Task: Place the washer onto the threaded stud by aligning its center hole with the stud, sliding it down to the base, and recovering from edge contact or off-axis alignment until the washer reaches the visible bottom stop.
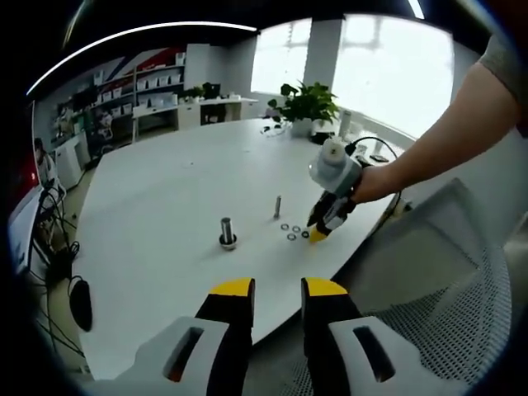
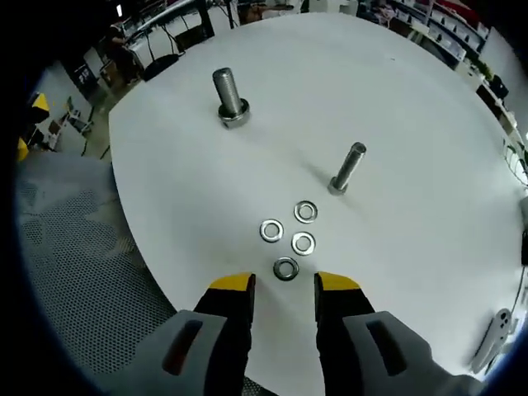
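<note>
Several steel washers lie in a cluster on the white round table (image 2: 429, 165); the nearest washer (image 2: 285, 269) sits just ahead of my right gripper (image 2: 285, 285), which is open with nothing between its jaws. Beyond the washers a slim threaded stud (image 2: 347, 168) stands upright. A thicker stud (image 2: 230, 98) with a wide base stands farther off to the left. In the left gripper view my left gripper (image 1: 277, 289) is open and empty, held off the table's near edge. There the right gripper (image 1: 318, 233) dips toward the washers (image 1: 290, 231), with the slim stud (image 1: 277, 206) and thick stud (image 1: 227, 232) behind.
A mesh-backed chair (image 1: 462, 289) stands at the table's edge below the person's arm (image 1: 445, 132). A potted plant (image 1: 307, 106) and cables sit at the table's far side. A white object (image 2: 495, 334) lies near the right gripper view's lower right. Shelves and desks line the room.
</note>
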`<state>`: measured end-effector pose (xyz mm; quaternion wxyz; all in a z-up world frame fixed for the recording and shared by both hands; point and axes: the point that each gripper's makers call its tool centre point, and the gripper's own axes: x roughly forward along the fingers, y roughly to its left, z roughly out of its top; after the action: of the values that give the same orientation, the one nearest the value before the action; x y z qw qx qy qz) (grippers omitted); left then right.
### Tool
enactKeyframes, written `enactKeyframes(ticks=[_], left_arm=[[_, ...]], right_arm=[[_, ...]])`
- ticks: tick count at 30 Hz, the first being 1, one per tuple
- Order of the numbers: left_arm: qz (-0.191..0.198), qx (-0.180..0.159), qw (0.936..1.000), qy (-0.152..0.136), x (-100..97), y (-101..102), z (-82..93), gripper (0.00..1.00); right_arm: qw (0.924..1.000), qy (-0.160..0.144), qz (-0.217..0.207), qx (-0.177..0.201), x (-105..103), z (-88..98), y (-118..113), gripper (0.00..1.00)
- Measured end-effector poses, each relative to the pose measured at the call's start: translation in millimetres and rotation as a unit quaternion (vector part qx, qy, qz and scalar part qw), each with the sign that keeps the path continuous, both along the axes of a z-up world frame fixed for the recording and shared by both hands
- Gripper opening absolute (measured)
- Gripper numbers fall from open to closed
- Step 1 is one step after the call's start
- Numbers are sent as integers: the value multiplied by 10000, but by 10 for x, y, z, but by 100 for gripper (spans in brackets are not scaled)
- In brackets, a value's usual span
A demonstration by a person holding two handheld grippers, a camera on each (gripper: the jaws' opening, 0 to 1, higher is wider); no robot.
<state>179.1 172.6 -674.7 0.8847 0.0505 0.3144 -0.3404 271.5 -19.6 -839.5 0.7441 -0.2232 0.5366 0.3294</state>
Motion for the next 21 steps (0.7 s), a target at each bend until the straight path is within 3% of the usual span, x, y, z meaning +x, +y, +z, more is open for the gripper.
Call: enactKeyframes(ticks=[3,7,13,16,21], left_arm=[[14,-3,10000,-6,4,3,3,20],[4,-8,10000,-16,4,-3,5,19],[26,-28,10000,-43,15,0,17,18],[18,-15,10000,-26,12,0,9,18],[15,3,10000,-28,9,1,8,17]], right_arm=[[9993,-77,293,-198,13,-19,-34,26],[9992,0,353,-193,27,-8,-12,26],[9936,183,985,-519,9,-25,23,24],[9934,258,931,-614,12,-31,46,22],[9883,389,1235,-801,-2,-24,58,20]])
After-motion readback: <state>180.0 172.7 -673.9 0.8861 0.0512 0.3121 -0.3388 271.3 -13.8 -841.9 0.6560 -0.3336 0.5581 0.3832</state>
